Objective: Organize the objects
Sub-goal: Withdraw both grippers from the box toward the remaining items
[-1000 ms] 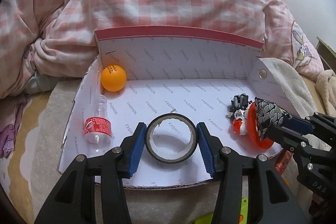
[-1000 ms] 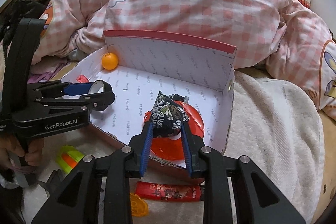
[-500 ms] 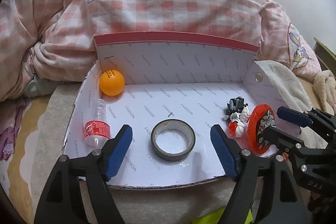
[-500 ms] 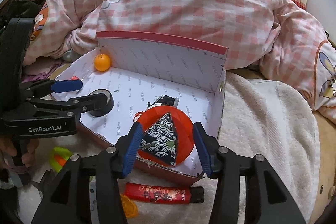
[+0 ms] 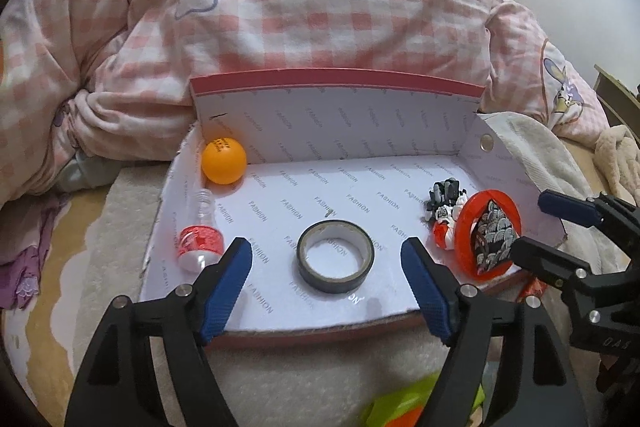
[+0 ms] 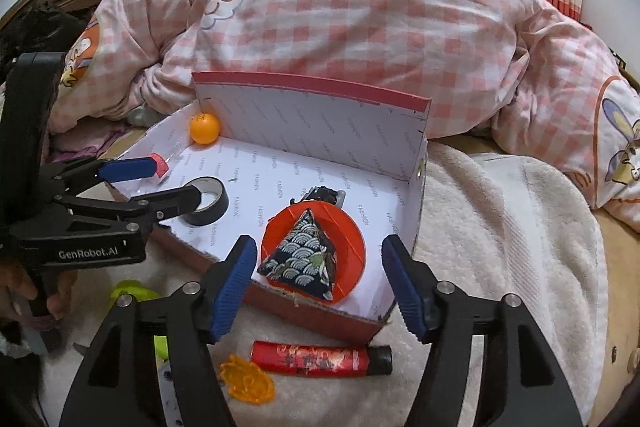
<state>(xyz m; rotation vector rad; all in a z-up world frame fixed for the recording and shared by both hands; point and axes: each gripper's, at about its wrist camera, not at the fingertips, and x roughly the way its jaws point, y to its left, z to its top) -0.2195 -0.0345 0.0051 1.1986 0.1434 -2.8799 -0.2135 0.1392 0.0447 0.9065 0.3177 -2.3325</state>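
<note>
A shallow white box (image 5: 344,131) (image 6: 320,123) with a red rim lies on the bed. Inside are a black tape roll (image 5: 335,256) (image 6: 208,201), an orange ball (image 5: 223,161) (image 6: 204,128), a small clear bottle with a red label (image 5: 198,237), a small black-and-white toy (image 5: 444,201), and a red lid (image 6: 352,247) with a dark wave-patterned triangular pouch (image 6: 304,257) (image 5: 492,239) on it. My left gripper (image 5: 326,285) is open and empty just in front of the tape roll. My right gripper (image 6: 320,283) is open and empty, straddling the pouch from the near side.
A pink checked duvet (image 5: 320,7) piles up behind the box. A white towel (image 6: 500,227) lies under and right of it. On the bed in front lie a red tube (image 6: 316,361), an orange plastic piece (image 6: 248,383) and a yellow-green object (image 6: 132,293) (image 5: 408,405).
My left gripper opened and let go of the tape roll, then drew back. My right gripper opened, left the pouch on the red lid, and drew back.
</note>
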